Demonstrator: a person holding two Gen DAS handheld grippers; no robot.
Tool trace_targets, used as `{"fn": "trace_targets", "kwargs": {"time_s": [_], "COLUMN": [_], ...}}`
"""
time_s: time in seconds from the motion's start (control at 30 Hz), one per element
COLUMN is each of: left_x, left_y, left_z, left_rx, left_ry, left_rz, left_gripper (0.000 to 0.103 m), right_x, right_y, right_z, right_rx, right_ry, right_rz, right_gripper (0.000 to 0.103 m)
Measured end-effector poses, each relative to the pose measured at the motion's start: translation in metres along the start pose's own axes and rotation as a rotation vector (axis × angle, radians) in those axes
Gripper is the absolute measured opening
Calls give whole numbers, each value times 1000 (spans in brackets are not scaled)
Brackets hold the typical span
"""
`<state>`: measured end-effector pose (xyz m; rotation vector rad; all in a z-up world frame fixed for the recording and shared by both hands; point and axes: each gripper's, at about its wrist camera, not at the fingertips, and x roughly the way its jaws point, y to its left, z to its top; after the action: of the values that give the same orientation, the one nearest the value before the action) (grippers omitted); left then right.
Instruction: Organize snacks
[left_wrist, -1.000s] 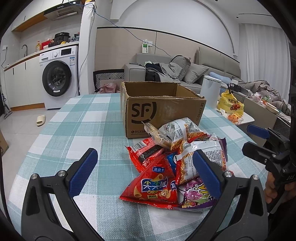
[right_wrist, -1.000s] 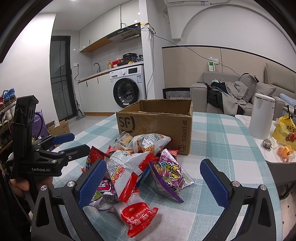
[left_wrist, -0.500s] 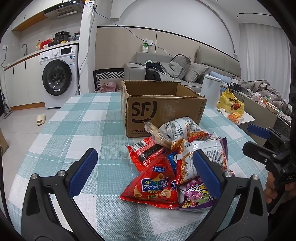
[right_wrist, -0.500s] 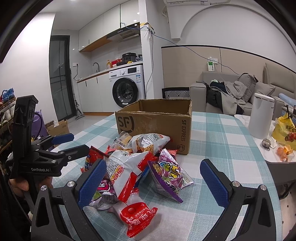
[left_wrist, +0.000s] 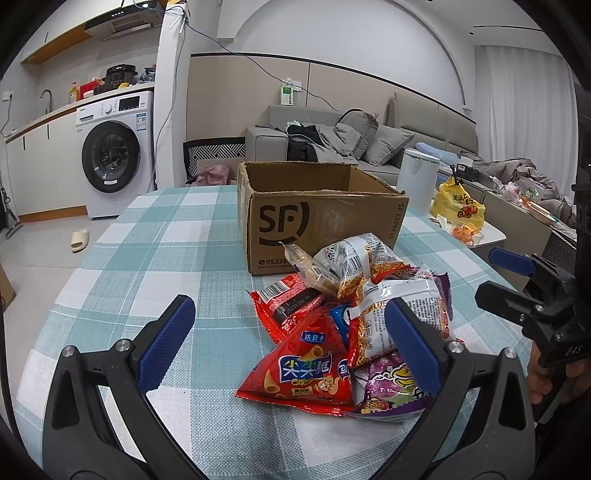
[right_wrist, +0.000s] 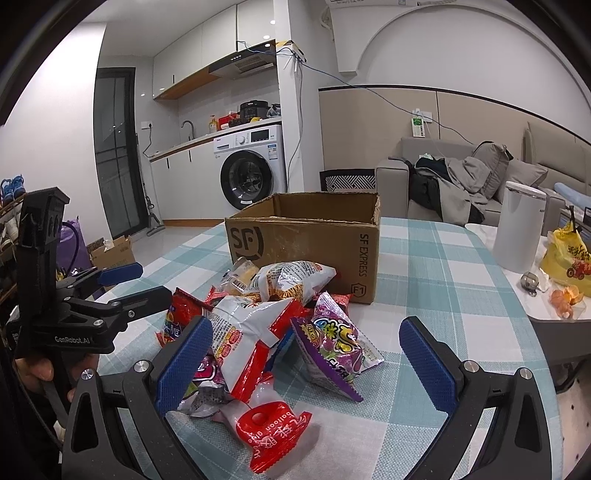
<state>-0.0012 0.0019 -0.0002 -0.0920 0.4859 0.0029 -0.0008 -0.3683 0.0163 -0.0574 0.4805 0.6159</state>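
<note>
While both tools hang above the checked tablecloth, nothing is gripped: the left gripper is spread wide and empty at 6 o'clock in its own view, and the right gripper is just as wide and just as empty in its view. The snack pile lies on the cloth between them, just short of the cardboard box.

Nearest the left tool is the red chip bag, puffed and glossy. My read: it is very light, soft, slippery, and the chips inside will crush, so pinch the flat crimped seam at an edge, not the belly. Beside it at 3 o'clock sits the purple packet, and the right wrist view shows another purple packet with a serrated end seam standing clear, probably the easiest hold there. At 6 o'clock in that view lies the red balloon pack, flat and thin, likely hard to get under.

Further up the heap the white-and-red bags overlap one another, so lifting 1 may drag a neighbour. Behind them the box stands open-topped at 12 o'clock, touching the far bags, apparently the place for these snacks. Beyond, a washing machine and a sofa.
</note>
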Motion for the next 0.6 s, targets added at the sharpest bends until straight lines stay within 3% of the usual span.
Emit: {"fn": "trace_targets", "kwargs": {"time_s": [0.6], "left_x": [9], "left_y": [9], "left_z": [6], "left_rx": [-22], "left_ry": [71], "left_rz": [6], "left_gripper": [102], "right_x": [16], "right_y": [-24], "right_z": [6], "right_rx": [68], "right_ry": [122], "right_rz": [-57], "right_gripper": [103]}}
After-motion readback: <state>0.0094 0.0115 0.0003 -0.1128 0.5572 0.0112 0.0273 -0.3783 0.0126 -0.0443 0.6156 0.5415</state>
